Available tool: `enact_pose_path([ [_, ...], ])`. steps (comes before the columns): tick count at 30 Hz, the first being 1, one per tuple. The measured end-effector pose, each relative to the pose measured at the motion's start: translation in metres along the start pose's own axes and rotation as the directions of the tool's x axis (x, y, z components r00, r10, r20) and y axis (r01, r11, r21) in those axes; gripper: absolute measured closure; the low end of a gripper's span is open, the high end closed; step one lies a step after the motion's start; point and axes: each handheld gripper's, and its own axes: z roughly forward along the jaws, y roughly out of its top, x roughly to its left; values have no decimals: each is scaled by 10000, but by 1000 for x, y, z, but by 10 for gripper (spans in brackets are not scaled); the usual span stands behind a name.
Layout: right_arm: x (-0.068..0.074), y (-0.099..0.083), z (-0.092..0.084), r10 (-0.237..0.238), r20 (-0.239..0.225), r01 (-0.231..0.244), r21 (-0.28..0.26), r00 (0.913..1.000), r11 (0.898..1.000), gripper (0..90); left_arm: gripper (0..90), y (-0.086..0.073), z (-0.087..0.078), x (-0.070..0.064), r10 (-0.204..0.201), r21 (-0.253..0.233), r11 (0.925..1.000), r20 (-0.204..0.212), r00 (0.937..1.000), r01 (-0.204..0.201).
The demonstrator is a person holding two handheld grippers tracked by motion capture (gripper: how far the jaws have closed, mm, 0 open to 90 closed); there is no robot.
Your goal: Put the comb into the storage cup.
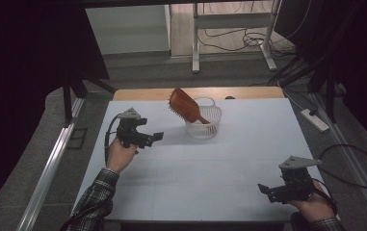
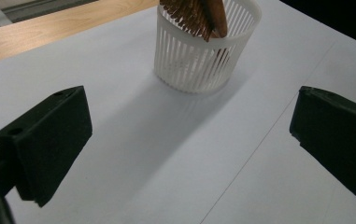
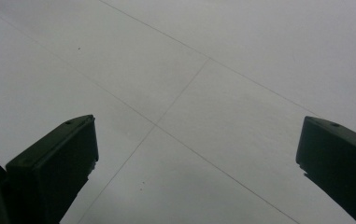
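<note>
The brush (image 1: 187, 105) stands handle-down in the white basket (image 1: 209, 126) at the far middle of the table (image 1: 229, 163), head leaning out to the left, so the rim props it. The left claw (image 1: 156, 137), jaws wide and empty, points at the basket from the left, apart from it. The right claw (image 1: 264, 188) hangs wide and empty over the near right, well apart.

A white table (image 1: 229, 168) with a bare wooden strip (image 1: 137, 93) along its far edge stands on a grey floor (image 1: 137, 72). Dark curtains (image 1: 22, 72) hang at both sides. Beyond the far edge stands a white metal frame (image 1: 195, 43), with black cables (image 1: 241, 41) trailing. A white power strip (image 1: 314, 119) lies off the right edge.
</note>
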Motion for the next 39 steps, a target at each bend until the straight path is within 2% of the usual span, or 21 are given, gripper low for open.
enact_pose_path([
  [10, 0, 0, 0, -54, -3, 54, -37, 10000, 10000, 0, 0, -6, -2, -6, -64, 349, 9994, -161, 9998, 69],
  [20, 1, 0, 0, -101, 8, 101, -17, 9999, 9999, 0, 0, -11, -13, -11, -181, 495, 9986, -86, 9998, 185],
  [26, 1, 0, 0, -110, 5, 110, 5, 9999, 9999, 0, 0, -15, -19, -13, -197, 521, 9984, -164, 9997, 205],
  [39, 2, 0, 0, -164, -4, 164, 24, 9999, 9999, 0, 0, -25, -31, -17, -309, 534, 9981, -22, 9995, 310],
])
